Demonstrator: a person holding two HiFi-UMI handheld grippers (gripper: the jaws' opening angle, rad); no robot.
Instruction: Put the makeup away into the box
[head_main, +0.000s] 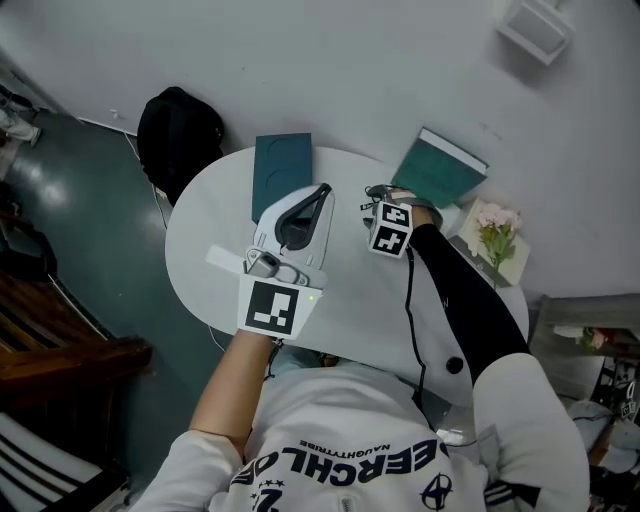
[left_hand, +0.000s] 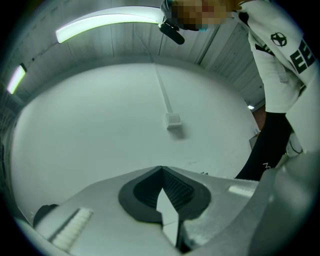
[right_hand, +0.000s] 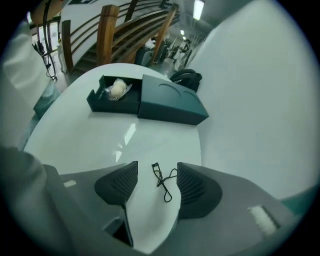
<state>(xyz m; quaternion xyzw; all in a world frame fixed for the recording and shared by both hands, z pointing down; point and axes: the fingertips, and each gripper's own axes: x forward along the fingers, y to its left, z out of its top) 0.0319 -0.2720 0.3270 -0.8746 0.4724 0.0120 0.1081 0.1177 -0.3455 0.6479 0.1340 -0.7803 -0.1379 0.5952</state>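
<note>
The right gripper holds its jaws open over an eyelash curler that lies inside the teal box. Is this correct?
No. The right gripper view shows the eyelash curler on the white table, not inside the teal box; the right gripper's jaws are open over it.

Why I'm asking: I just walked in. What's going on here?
A person is tidying makeup with two hand-held tools. The right tool is open above an eyelash curler lying on the white table, one jaw either side, not gripping. The left tool is shut and empty. The teal box sits open, a pale round thing inside.
</note>
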